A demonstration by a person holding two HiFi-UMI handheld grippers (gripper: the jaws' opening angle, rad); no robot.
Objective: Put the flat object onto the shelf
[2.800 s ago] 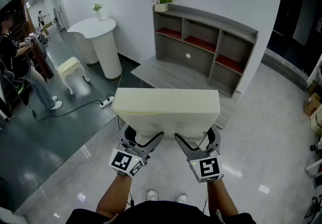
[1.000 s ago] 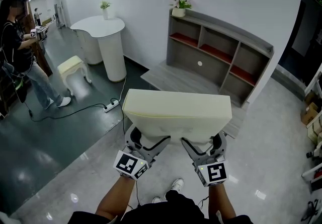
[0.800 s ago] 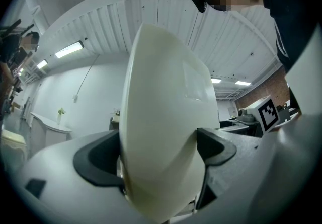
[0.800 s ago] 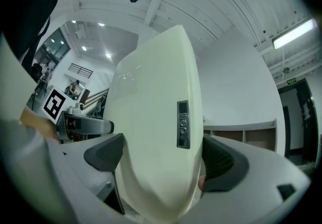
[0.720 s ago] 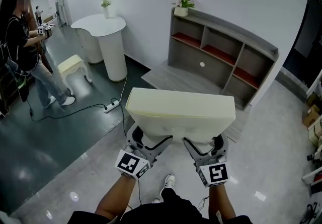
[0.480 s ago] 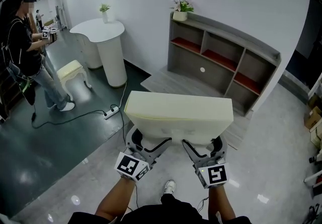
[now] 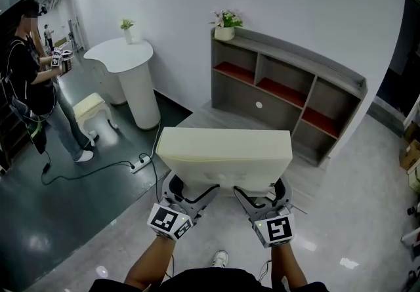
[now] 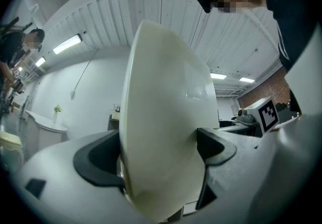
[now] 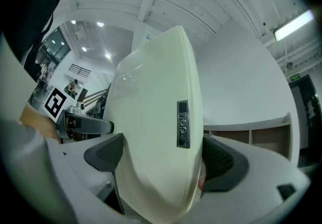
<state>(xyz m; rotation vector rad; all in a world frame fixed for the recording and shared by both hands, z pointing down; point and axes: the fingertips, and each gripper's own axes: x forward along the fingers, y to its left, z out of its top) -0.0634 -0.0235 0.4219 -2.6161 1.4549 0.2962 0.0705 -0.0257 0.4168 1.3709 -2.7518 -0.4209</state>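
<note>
Bright ceiling tubes (image 8: pixel 66 44) light evenly; floor (image 7: pixel 354 218) glares, edges bend fisheye.

To my eye the flat object (image 7: pixel 225 153) is matt cream in the head view. Close up its skin is smooth with a faint sheen, like moulded plastic, and it bears a small dark glossy label (image 9: pixel 182 123). The left gripper (image 8: pixel 160 155) and right gripper (image 9: pixel 160 157) have pale matt plastic shells and dark rubbery pads (image 9: pixel 221 161), finely stippled on the right one. The shelf (image 7: pixel 296 54) at upper middle is matt grey wood-grain, and the floor (image 7: pixel 354 218) is polished, reflective tile.
</note>
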